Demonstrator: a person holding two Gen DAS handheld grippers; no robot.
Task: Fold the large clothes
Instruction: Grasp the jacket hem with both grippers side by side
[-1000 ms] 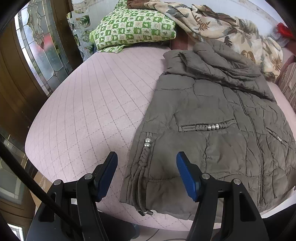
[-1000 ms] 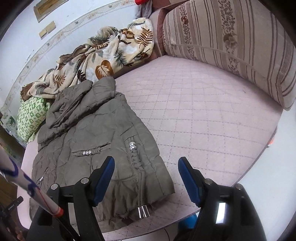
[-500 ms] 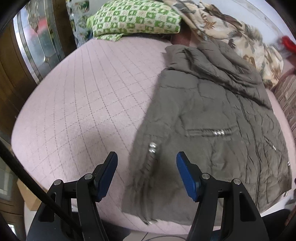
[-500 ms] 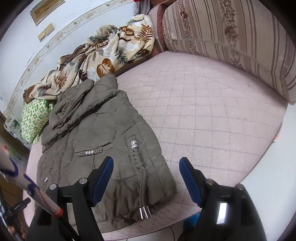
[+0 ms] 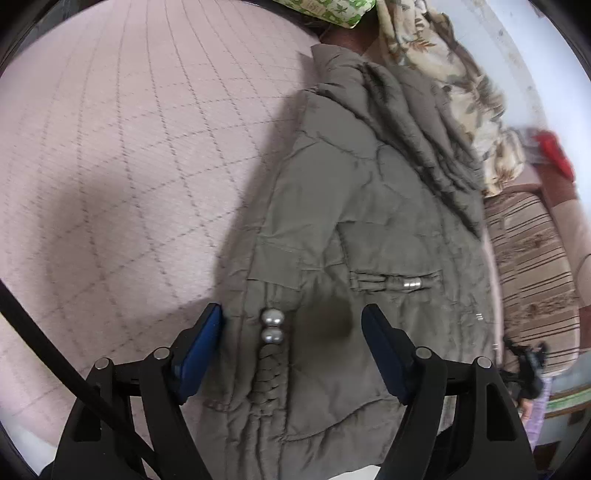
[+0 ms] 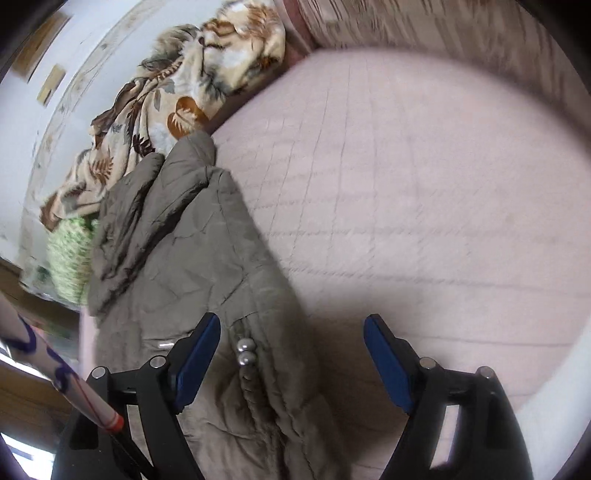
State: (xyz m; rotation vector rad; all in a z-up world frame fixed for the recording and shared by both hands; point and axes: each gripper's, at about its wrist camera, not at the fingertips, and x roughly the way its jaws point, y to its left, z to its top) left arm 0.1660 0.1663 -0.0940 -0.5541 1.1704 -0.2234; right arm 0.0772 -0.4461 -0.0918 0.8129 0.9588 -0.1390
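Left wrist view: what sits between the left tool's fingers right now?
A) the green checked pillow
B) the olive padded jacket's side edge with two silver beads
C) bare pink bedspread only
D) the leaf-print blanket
B: the left tool stands open over the olive padded jacket, with the two silver beads and braided trim in the gap; its pads are not pressing the fabric.

Pink quilted bed cover (image 5: pixel 129 147), leaf-print blanket (image 6: pixel 177 92), green pillow (image 5: pixel 332 11), striped bolster (image 5: pixel 532 266), pale wall (image 5: pixel 495 40)
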